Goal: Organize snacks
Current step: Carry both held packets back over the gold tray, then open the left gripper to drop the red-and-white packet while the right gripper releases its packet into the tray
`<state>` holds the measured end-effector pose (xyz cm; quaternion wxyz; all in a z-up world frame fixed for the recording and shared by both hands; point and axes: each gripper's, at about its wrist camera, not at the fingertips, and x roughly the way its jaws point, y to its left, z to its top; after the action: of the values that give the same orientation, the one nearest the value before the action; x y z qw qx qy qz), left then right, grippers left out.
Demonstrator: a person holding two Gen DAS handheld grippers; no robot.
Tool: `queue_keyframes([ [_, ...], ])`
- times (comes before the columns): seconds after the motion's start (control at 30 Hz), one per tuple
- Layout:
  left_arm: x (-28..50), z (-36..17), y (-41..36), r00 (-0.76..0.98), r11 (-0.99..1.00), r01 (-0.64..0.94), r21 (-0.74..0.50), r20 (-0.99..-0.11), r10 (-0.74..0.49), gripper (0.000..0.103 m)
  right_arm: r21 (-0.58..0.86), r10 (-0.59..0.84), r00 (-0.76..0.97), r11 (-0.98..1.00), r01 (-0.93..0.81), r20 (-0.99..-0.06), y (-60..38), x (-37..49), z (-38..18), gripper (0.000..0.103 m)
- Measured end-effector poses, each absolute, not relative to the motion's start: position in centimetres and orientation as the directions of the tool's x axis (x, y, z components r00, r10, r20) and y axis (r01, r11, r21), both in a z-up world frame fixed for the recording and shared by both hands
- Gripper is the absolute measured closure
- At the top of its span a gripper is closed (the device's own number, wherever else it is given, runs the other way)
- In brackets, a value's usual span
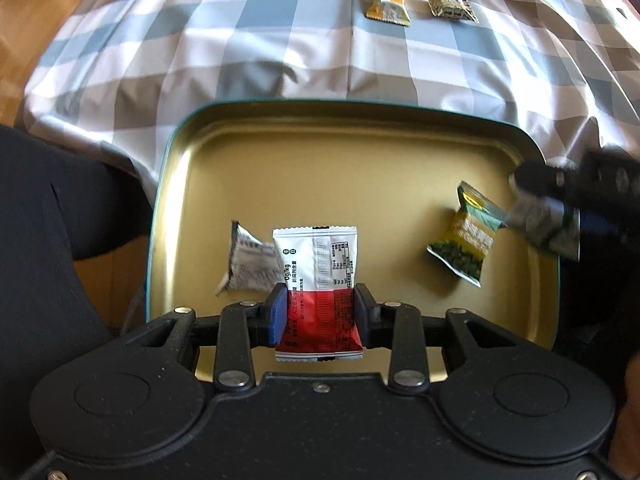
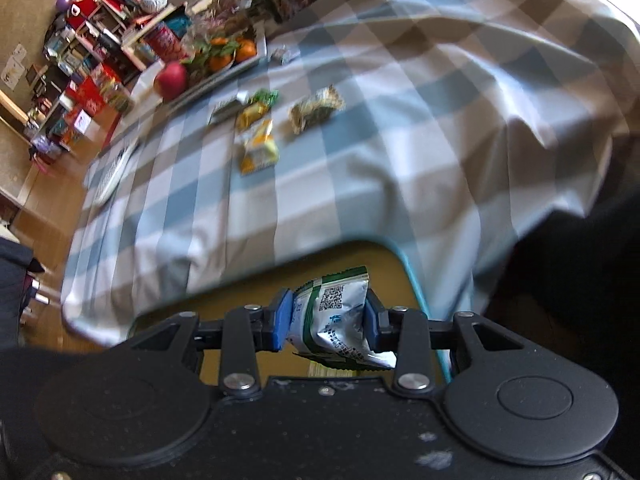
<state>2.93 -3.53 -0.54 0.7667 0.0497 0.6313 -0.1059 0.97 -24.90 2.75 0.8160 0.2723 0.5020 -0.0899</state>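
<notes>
Tin tray (image 1: 360, 152) overhangs checked cloth (image 1: 280, 40); both tongs clamp snack packets.

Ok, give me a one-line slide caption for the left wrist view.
Left gripper holds a red-and-white packet over the gold tin, two packets already inside.

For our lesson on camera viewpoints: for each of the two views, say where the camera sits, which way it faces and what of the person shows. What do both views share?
Left wrist: behind the left gripper, looking steeply down into the gold tin; it grips a red-and-white packet; dark clothing at left.
Right wrist: behind the right gripper, facing across the checked tablecloth; it grips a silver-green packet.
Shared: tin, tablecloth, loose snacks.
</notes>
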Motion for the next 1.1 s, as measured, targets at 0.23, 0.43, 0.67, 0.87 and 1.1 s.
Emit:
queue_keyframes([
  [0.23,2.0,-0.5,-3.0,0.187,0.973,0.224,-0.062,-0.977,-0.106,0.06,0.285,0.121,0.391,0.874,0.394,-0.912,-22.1,-1.9,3.4,0.065],
  [0.43,1.4,-0.2,-2.2,0.217,0.977,0.207,-0.053,-0.971,-0.098,0.06,0.255,0.093,0.385,0.883,0.394,-0.918,-21.6,-3.1,3.9,0.065],
  [0.67,1.1,0.0,-1.7,0.247,0.978,0.201,-0.054,-0.963,-0.104,0.059,0.233,0.077,0.379,0.894,0.384,-0.922,-21.8,-3.6,4.2,0.064],
  [0.87,1.0,0.2,-1.6,0.259,0.979,0.2,-0.046,-0.961,-0.098,0.056,0.251,0.112,0.359,0.894,0.371,-0.927,-21.5,-3.5,3.7,0.063],
  [1.1,1.1,-0.2,-1.6,0.237,0.981,0.187,-0.04,-0.968,-0.085,0.056,0.252,0.117,0.35,0.895,0.369,-0.929,-21.7,-3.6,3.5,0.063],
])
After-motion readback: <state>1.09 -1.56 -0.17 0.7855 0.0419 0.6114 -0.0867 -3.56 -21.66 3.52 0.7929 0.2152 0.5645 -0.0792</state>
